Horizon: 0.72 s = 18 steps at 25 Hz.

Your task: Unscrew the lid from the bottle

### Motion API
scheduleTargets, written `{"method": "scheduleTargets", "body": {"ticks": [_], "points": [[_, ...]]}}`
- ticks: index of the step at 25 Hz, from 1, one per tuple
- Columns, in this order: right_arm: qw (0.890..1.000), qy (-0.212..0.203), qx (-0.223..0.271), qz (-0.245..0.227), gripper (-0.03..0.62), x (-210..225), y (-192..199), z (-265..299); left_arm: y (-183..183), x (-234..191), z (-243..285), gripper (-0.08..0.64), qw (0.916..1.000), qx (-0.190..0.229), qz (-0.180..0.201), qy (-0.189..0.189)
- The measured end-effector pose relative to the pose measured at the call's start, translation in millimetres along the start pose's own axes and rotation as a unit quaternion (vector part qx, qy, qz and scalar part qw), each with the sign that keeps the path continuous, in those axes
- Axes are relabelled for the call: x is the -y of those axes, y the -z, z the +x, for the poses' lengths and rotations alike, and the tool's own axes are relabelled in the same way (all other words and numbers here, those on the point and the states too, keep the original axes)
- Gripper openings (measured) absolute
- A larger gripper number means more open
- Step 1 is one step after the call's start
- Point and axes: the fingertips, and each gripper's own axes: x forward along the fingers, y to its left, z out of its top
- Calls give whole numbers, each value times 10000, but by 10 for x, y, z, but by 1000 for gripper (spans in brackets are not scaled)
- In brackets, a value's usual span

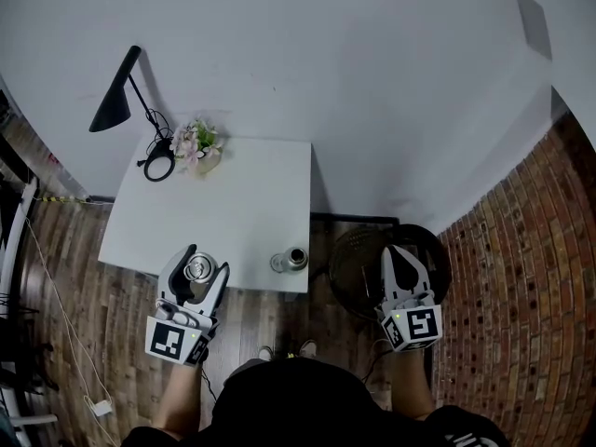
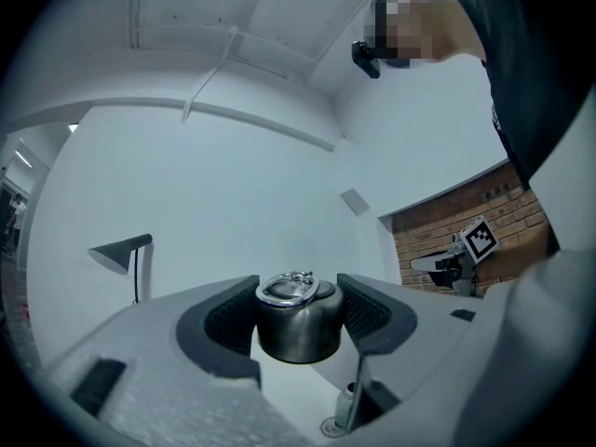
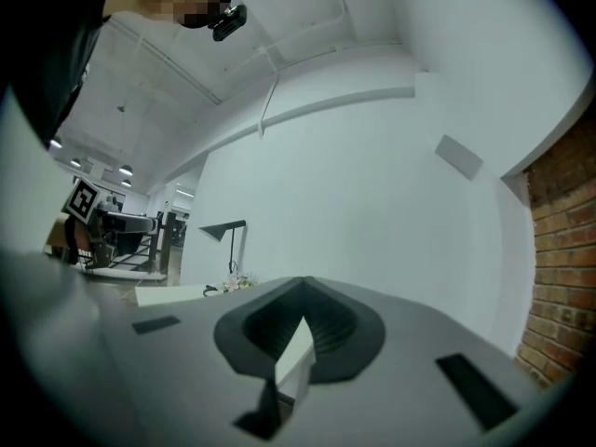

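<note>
Left gripper (image 2: 298,307) clamps bottle (image 2: 296,331); right gripper's (image 3: 300,319) own view shows jaws together.

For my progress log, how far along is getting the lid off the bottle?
Done: unclear. A small cylinder stands on the table, a flat disc beside it. In hand: the left claw grips a ring-topped steel piece, lid or bottle I can't tell. The right claw is shut, empty. Left: possibly the unscrewing itself.
</note>
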Motion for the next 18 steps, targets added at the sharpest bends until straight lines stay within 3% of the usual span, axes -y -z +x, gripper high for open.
{"method": "scheduleTargets", "body": {"ticks": [18], "points": [[9995,-250,69,-197,12,-161,-37,-106,37,182,-136,270,9999,-75,-2,-107]]}}
